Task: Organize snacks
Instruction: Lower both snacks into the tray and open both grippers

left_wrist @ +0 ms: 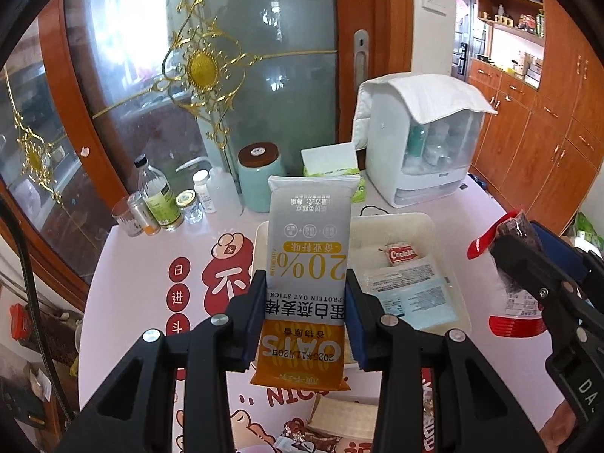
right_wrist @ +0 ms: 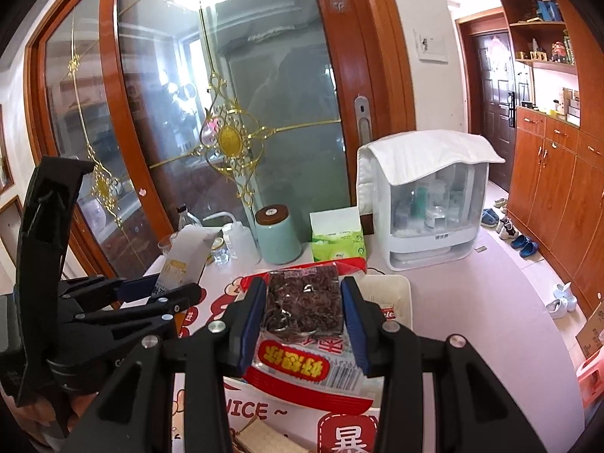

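My left gripper [left_wrist: 306, 290] is shut on a grey and orange oat stick bar [left_wrist: 307, 264] and holds it above the table, over the left part of a white tray [left_wrist: 415, 222]. The tray holds a red Cookie packet [left_wrist: 401, 253] and a pale blue packet [left_wrist: 411, 298]. My right gripper [right_wrist: 302, 294] is shut on a red and clear packet of dark dried snack [right_wrist: 302, 302], held above the table. The right gripper with its packet also shows in the left wrist view [left_wrist: 528, 260]. The left gripper shows in the right wrist view [right_wrist: 166, 294]. More snack packets [left_wrist: 339, 419] lie near the table's front edge.
At the back of the pink printed table [left_wrist: 151, 264] stand several bottles and jars [left_wrist: 162, 200], a teal canister [left_wrist: 260, 177], a tissue pack [left_wrist: 332, 162] and a white storage box with a cloth on top [left_wrist: 426, 139]. A glass sliding door is behind.
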A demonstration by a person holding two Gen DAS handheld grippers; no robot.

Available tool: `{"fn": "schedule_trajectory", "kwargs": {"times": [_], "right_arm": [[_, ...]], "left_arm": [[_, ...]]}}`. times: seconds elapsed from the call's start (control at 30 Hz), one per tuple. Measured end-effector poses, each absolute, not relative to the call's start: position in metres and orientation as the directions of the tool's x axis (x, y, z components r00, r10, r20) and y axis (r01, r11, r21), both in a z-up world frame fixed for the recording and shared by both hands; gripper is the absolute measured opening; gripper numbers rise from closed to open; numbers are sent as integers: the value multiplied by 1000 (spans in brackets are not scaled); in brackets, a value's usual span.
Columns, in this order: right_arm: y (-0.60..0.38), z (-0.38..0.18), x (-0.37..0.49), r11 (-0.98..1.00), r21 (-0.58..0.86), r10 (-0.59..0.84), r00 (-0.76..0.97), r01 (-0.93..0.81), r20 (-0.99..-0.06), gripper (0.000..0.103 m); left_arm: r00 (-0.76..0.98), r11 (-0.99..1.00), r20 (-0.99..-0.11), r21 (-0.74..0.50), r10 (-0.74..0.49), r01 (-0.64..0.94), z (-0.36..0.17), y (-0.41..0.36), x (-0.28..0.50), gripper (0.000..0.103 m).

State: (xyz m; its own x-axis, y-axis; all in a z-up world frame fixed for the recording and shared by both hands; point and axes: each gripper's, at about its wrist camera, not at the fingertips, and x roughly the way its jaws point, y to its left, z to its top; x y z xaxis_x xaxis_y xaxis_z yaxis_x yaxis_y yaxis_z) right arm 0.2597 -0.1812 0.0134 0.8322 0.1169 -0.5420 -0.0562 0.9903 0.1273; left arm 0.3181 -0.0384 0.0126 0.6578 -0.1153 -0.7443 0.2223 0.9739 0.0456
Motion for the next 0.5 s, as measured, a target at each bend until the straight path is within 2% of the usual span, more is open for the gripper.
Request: {"fn": "schedule_trajectory", "kwargs": {"times": [0.2,0.33,0.37,0.4,0.43,0.47,0.5], "right_arm": [[-173,-2,288,993,112,104,801,-47,-590,41],[-170,-24,311,995,98,80,766,-22,-637,43],[-171,-28,315,994,103,82,759,-19,-646,43],[-172,-35,320,995,103,73,748,-6,-660,43],[-172,-39,323,995,98,63,741,4,-669,43],[-172,-44,326,996,90,49,734,16,-678,44],[-173,-47,327,996,87,38,733,28,-679,47]], "left_arm": [[628,976,-771,44,-101,212,-11,-36,342,37],[626,974,-776,72,-81,215,-27,-41,354,43],[621,973,-780,76,-78,217,-31,-41,356,58],[613,973,-786,81,-72,218,-36,-42,358,69],[614,973,-787,87,-65,214,-39,-42,359,86],[620,974,-783,100,-51,205,-42,-42,359,93],[629,973,-776,111,-44,204,-44,-41,359,93]]}}
